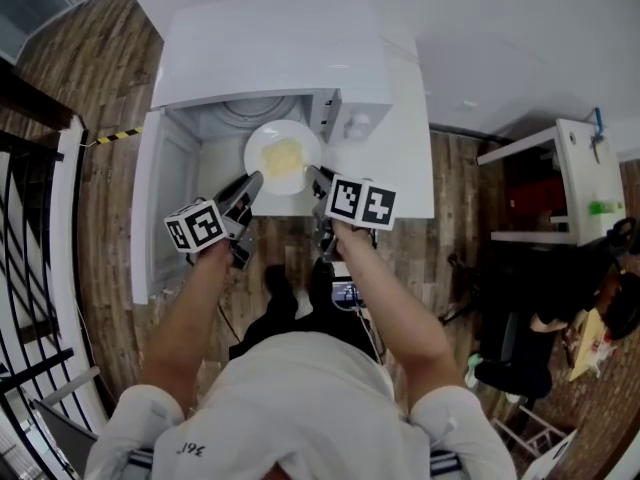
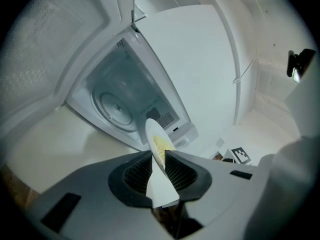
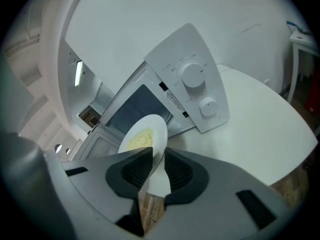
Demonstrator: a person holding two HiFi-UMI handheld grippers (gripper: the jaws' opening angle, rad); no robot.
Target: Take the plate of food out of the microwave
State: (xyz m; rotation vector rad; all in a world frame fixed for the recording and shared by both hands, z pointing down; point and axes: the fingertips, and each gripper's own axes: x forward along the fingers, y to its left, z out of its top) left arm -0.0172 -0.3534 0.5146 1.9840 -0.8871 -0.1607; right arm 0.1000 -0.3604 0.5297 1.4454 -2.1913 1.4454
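A white plate (image 1: 281,155) with yellow food (image 1: 283,156) hangs in front of the open white microwave (image 1: 272,63), outside its cavity. My left gripper (image 1: 252,181) is shut on the plate's left rim, and my right gripper (image 1: 312,175) is shut on its right rim. In the left gripper view the plate (image 2: 158,156) stands edge-on between the pads of the left gripper (image 2: 159,160), with the glass turntable (image 2: 116,109) behind it. In the right gripper view the plate (image 3: 145,136) sits between the pads of the right gripper (image 3: 158,160), below the control panel (image 3: 192,81).
The microwave door (image 1: 152,203) stands swung open at the left. The microwave sits on a white table (image 1: 410,138) above a wooden floor. A black railing (image 1: 30,258) runs at the far left. A white shelf unit (image 1: 560,183) stands at the right.
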